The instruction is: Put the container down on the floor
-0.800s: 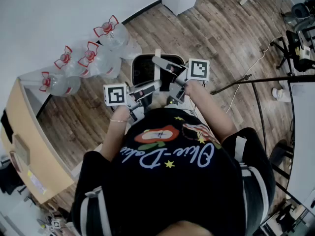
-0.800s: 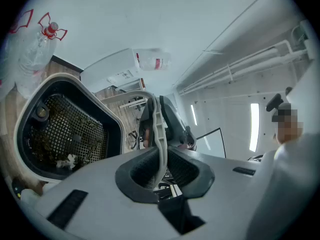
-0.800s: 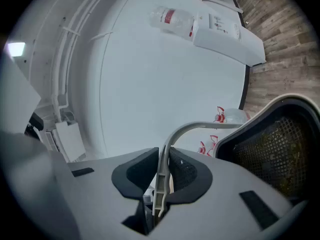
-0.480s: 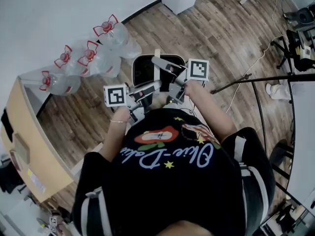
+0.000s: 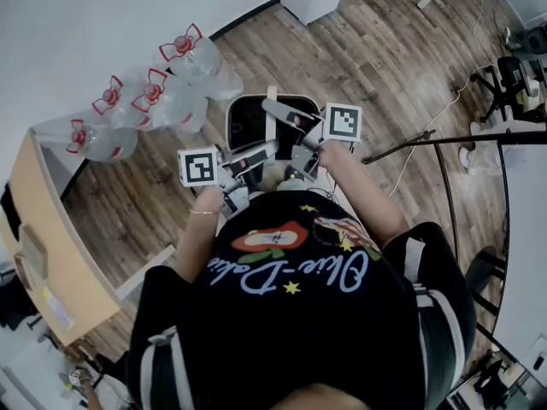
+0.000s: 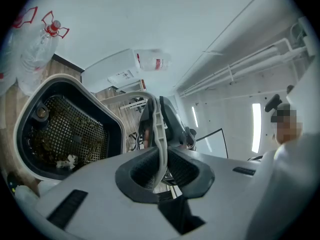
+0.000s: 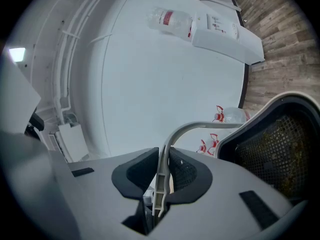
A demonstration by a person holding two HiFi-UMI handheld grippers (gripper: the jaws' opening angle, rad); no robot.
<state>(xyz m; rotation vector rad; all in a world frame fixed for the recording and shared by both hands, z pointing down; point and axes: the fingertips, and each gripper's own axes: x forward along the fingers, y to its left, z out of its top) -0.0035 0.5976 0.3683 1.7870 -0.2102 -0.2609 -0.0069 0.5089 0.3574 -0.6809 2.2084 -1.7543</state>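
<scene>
Grey handle (image 6: 159,129) clamped by left gripper (image 6: 160,170) and right gripper (image 7: 161,176) | black container (image 6: 100,109) just beyond both

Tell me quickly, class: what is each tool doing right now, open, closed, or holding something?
Left tool: closed on the handle.
Right tool: closed on the same handle.

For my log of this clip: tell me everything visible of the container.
The container is a black bin, pale grey rim, mesh basket inside with bits of debris. Its curved grey handle is raised and clamped by the left hand-held gripper and right hand-held gripper. Below lies wood floor; whether it touches cannot be told.
</scene>
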